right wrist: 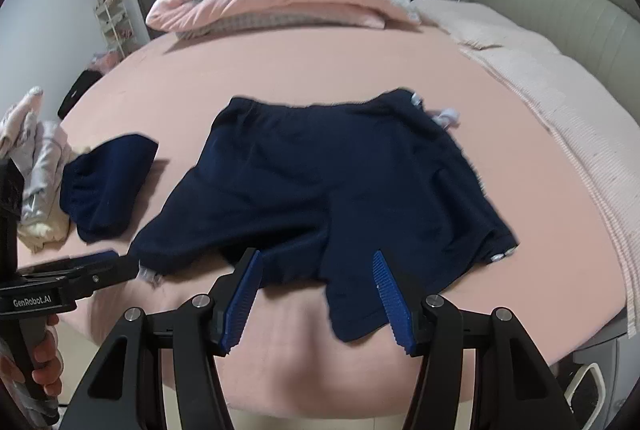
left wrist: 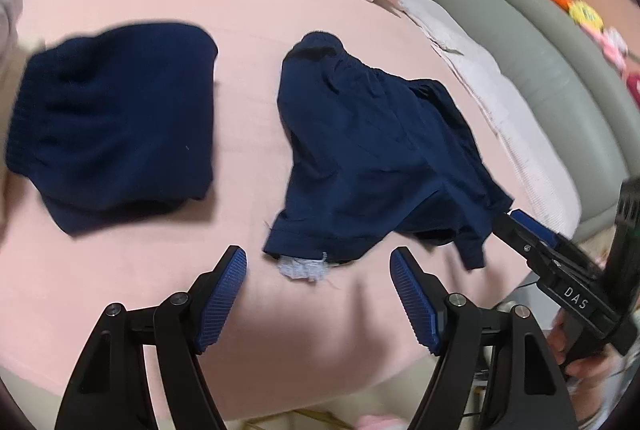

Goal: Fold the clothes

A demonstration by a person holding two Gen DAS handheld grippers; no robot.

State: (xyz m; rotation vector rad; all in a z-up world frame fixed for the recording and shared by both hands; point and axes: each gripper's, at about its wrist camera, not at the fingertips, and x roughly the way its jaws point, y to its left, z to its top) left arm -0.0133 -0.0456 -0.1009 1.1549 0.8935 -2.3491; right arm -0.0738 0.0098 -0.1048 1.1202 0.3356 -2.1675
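Right wrist view shows the navy shorts [right wrist: 320, 190] spread flat on the bed [right wrist: 280, 70], hem lying between the spread fingers of the right tool [right wrist: 316, 294], pads not pressing. Left tool [left wrist: 318, 294] also gapes, just short of the other hem. Laying out looks finished; folding next calls for pinching an edge. A folded navy garment [left wrist: 116, 126] lies beyond the left tool.
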